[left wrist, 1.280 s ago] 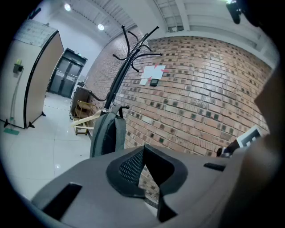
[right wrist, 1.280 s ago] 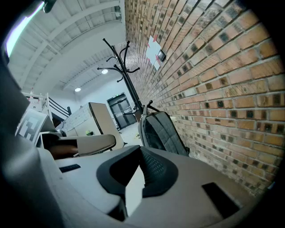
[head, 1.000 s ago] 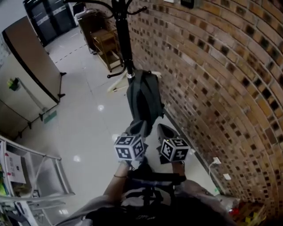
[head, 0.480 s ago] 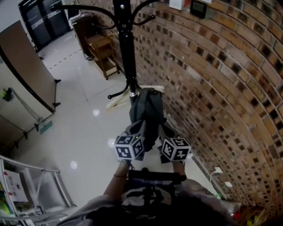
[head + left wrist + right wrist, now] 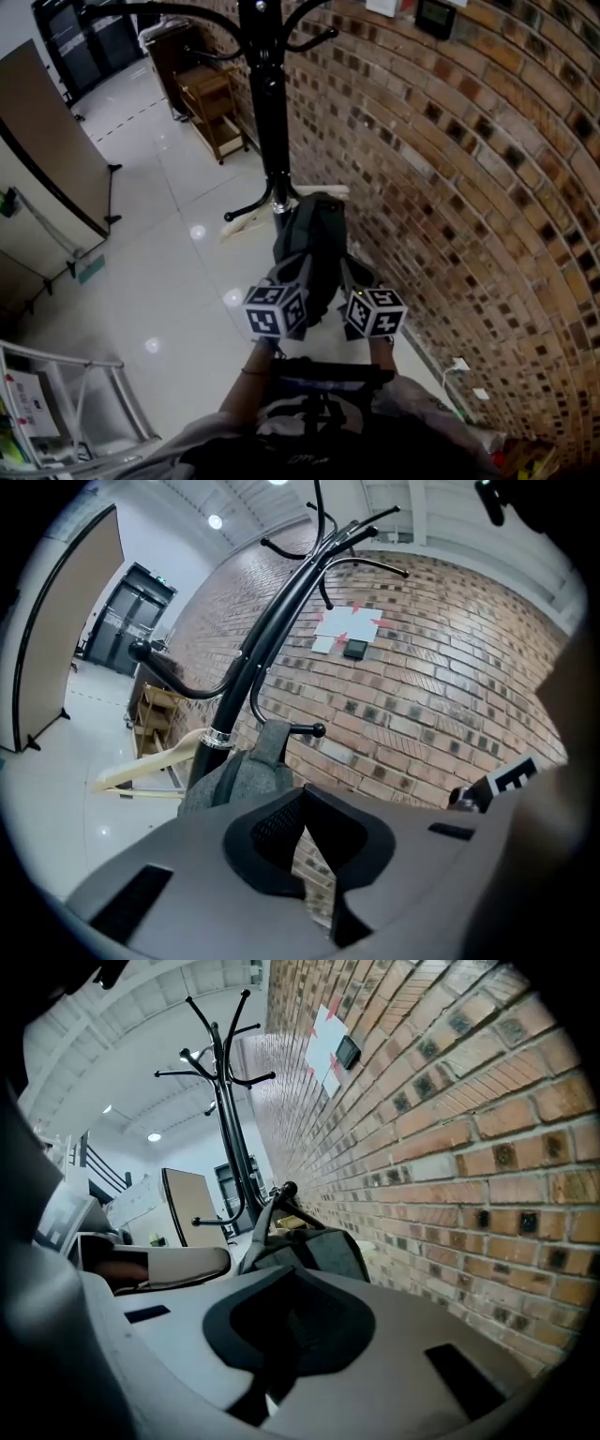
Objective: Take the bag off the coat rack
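**One bag, one rack, two grippers closing in**

We count one black coat rack (image 5: 270, 103) standing on the pale floor (image 5: 159, 253) close to the brick wall (image 5: 450, 187), and one dark grey bag (image 5: 309, 239) on it. The bag hangs low on the pole, its top loop (image 5: 269, 742) slung over a single knob-tipped hook (image 5: 319, 730).

We hold two grippers. The left gripper (image 5: 292, 270) sits at the bag's lower left side and the right gripper (image 5: 353, 274) at its lower right, so the bag hangs between the two and just ahead of them. We cannot tell from above whether either one touches the fabric.

In the left gripper view the jaws are drawn together, with only a thin sliver of brick showing through the seam and nothing pinched. The bag lies beyond the tips, up and to the left. In the right gripper view the jaws are likewise pressed together on nothing, and the bag sits straight ahead, just past their tips.

Around the rack we see one wooden hanger (image 5: 150, 764) near its foot, one wooden shelf unit (image 5: 211, 98) farther along the wall, and one small black device (image 5: 354, 649) mounted on the bricks.
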The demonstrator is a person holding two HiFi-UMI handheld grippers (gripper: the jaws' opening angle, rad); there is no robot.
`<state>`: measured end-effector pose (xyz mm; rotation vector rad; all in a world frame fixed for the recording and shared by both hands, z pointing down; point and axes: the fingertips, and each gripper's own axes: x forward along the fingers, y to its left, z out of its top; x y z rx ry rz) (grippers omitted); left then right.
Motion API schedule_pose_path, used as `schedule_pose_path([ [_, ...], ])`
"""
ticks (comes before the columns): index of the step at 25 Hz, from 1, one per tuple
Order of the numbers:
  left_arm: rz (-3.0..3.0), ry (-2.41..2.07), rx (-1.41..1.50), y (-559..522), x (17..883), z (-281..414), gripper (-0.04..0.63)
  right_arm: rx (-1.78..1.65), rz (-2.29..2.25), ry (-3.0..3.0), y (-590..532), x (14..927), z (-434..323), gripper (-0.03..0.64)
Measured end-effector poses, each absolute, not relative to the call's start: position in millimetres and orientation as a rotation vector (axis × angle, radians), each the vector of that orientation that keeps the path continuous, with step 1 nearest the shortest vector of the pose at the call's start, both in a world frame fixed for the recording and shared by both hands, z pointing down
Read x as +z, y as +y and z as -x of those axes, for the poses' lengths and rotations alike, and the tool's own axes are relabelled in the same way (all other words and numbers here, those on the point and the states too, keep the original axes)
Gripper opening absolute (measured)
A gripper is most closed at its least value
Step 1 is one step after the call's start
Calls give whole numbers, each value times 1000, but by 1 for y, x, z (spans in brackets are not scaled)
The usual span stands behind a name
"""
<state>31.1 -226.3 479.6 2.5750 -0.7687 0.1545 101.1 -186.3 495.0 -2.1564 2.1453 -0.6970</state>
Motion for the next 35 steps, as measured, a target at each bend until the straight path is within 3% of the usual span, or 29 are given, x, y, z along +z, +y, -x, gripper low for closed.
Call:
schedule_pose_path([
  [9, -2527, -870, 125, -243, 481, -33, 8, -570, 2210, 2326, -223, 494, -118, 29],
  [26, -2397, -1144, 62, -267, 479, -25, 9, -114, 2025, 2847, -310, 480, -128, 196],
  [35, -2332, -1286, 37, -281, 478, -10, 9, -47, 1890, 2966, -346, 490, -122, 199],
])
